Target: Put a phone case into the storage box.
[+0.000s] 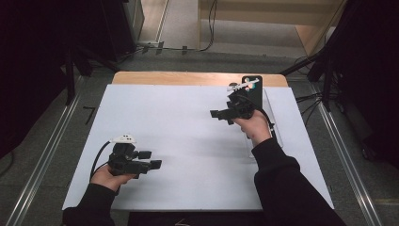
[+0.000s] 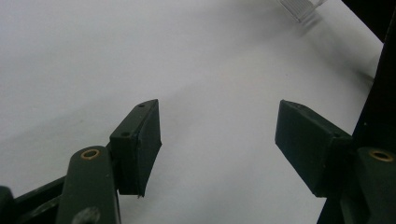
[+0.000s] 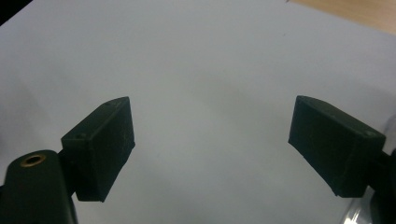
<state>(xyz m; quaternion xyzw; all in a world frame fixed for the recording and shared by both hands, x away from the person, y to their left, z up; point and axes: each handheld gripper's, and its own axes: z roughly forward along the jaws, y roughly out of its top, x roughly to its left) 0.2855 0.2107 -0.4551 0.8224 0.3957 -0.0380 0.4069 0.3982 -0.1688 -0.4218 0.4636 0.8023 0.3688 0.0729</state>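
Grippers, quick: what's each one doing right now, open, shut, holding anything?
Left gripper: open, nothing between its jaws, over the white table sheet.
Right gripper: open, nothing between its jaws.

Setting: recording lab or test bay, not a home.
- Worktop (image 1: pixel 188 78): pale wood, covered by a plain white sheet (image 1: pixel 188 141), bare as a staging surface.
- Surroundings: black curtains (image 1: pixel 28 56) at both sides, closing off the station.
- Floor: grey, with metal rails (image 1: pixel 44 155) running along each side of the worktop and loose cables (image 1: pixel 209 28) trailing behind.
- Fixtures: black stand legs (image 1: pixel 70 75) at the curtain edges; light wooden boards (image 1: pixel 263 14) at the back.
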